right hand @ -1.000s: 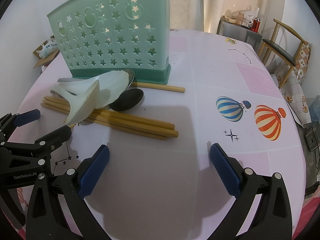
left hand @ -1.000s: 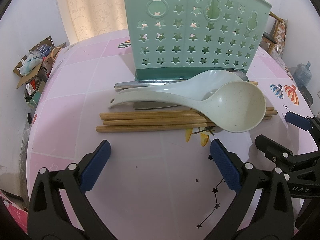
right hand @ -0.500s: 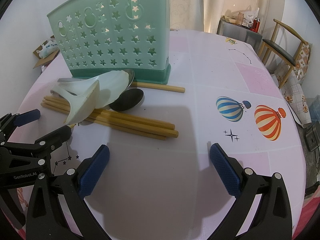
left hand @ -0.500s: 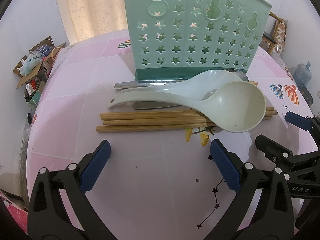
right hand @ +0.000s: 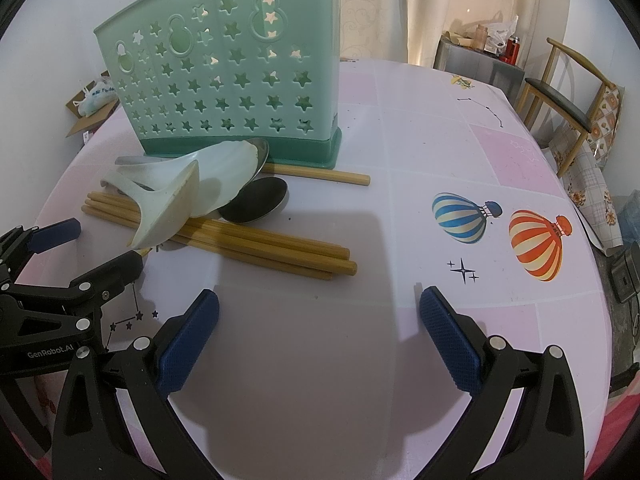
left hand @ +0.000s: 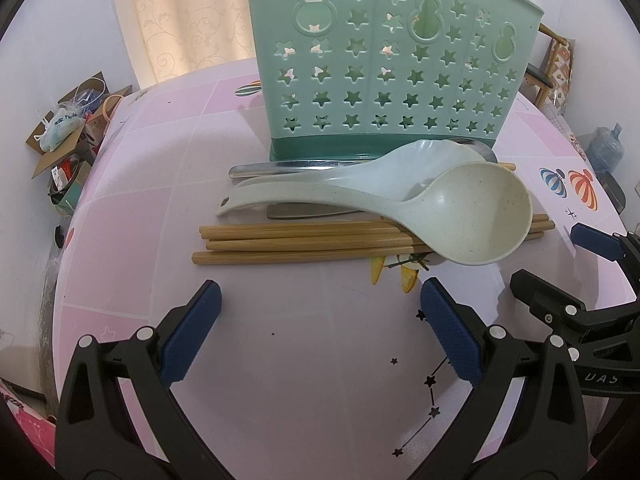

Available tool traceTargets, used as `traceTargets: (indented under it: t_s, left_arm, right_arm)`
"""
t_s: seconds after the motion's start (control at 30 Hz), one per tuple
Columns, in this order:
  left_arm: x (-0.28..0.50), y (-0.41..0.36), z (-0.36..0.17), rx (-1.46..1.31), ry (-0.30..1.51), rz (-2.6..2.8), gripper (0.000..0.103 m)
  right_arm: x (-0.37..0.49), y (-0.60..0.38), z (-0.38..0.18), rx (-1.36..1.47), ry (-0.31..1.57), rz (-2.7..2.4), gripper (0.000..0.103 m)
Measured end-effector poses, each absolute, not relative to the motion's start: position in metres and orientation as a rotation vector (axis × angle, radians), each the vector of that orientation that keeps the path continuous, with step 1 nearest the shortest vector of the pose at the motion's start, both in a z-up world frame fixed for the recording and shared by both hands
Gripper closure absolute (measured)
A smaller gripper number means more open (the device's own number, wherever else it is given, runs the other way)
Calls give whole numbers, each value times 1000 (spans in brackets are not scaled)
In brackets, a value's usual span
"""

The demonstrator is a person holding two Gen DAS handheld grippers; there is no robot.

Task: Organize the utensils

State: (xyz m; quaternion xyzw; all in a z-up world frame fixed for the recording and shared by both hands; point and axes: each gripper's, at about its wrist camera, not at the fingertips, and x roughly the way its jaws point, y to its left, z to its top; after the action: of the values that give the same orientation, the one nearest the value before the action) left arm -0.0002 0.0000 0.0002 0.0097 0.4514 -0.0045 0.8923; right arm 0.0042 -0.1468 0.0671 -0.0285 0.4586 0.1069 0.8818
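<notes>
A green star-punched utensil holder stands upright on the pink table. In front of it lies a pile: a cream ladle, a pale rice paddle, metal spoons and several bamboo chopsticks. One chopstick lies apart by the holder's base. My left gripper is open just short of the chopsticks, holding nothing. My right gripper is open too, over bare table right of the pile.
The round table carries balloon and star prints. A wooden chair stands at the right beyond the table edge. Cardboard boxes with clutter sit on the floor at the left.
</notes>
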Motion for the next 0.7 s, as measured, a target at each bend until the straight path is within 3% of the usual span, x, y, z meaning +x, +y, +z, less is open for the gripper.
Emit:
traceTargets:
  t_s: [0.7]
  left_arm:
    - [-7,2,2,18,937,-5,7]
  right_arm:
    - [4,-147,67,-62,955,224,5]
